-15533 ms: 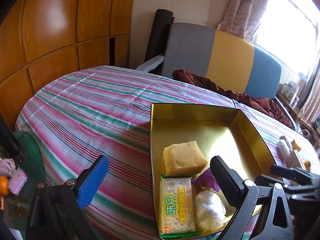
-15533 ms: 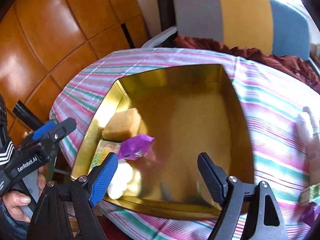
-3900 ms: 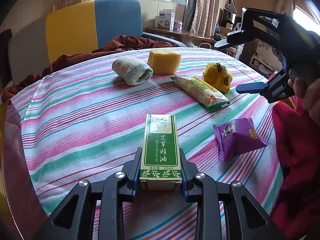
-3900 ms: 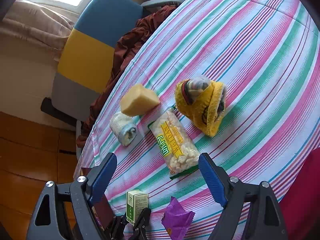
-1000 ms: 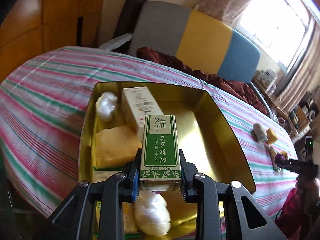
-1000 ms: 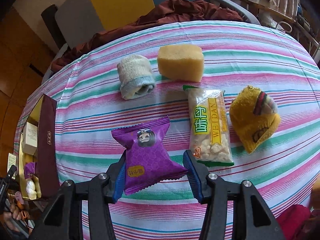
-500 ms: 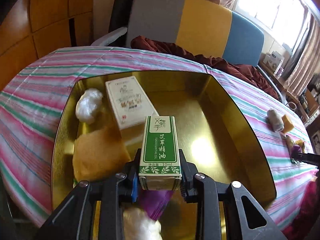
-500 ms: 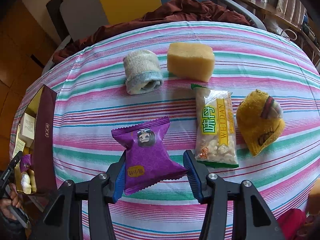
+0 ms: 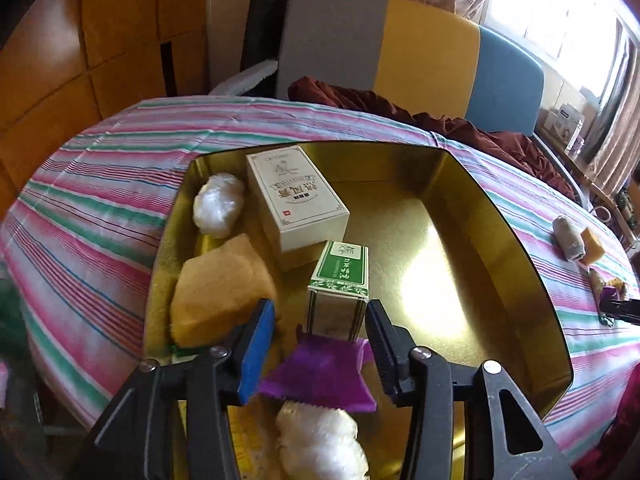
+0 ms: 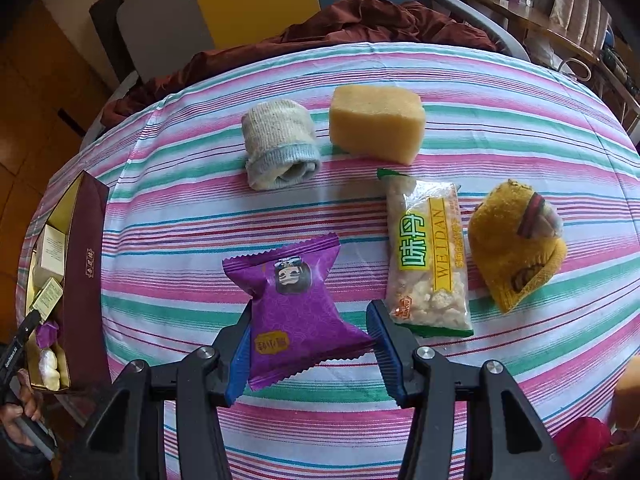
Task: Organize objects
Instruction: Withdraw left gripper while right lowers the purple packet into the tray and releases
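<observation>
- Left wrist view alone showed the left gripper (image 9: 320,344) over the gold-lined box (image 9: 516,248), its jaws just opened and clear of the green carton (image 9: 340,288), which stood released on the shiny floor
- Nearest lay a crinkled purple wrapper (image 9: 320,376) and a white ball (image 9: 320,448); farther, a porous yellow sponge (image 9: 216,288) and a cream carton (image 9: 296,208)
- Right wrist view alone showed the right gripper (image 10: 308,340) clenched on a glossy purple packet (image 10: 296,300) on the striped tablecloth (image 10: 520,140)
- Beyond sat a clear snack bag (image 10: 428,260), a fuzzy yellow hat (image 10: 512,244), a rolled knit sock (image 10: 280,144) and a sponge block (image 10: 376,120)
</observation>
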`<state>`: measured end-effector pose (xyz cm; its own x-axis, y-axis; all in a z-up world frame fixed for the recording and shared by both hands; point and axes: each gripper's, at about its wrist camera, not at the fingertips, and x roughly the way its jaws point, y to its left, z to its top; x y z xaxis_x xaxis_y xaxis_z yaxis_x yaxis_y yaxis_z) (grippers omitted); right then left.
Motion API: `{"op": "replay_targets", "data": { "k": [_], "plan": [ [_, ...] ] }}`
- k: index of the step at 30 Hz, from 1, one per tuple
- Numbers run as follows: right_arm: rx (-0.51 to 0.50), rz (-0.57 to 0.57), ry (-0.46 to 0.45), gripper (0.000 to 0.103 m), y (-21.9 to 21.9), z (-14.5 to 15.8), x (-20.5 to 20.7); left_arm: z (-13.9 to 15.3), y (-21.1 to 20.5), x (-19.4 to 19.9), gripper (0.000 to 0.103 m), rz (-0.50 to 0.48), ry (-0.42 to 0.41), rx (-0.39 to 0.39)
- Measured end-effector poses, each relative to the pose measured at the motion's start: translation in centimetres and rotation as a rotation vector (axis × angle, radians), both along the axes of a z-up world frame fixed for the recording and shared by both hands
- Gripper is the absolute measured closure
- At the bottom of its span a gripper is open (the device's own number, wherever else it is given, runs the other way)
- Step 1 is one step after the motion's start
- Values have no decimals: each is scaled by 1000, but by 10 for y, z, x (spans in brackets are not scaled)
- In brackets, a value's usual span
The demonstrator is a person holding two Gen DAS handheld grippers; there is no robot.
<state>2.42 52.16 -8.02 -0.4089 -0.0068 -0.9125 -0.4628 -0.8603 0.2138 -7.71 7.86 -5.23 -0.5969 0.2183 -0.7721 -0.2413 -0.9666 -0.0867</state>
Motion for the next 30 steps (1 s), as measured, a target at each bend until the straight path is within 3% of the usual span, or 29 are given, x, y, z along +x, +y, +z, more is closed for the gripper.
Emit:
{"op": "replay_targets", "data": {
  "k": [16, 21, 30],
  "plan": [
    [79, 10, -27, 50, -9, 2, 2, 29, -7, 34, 50, -15, 120, -14],
    [83, 50, 39, 50, -32, 17, 5, 30, -13, 40, 48, -15, 125, -13],
    [35, 222, 188, 50, -120, 58, -16, 30, -28, 44, 47, 17, 131, -1]
  ]
}}
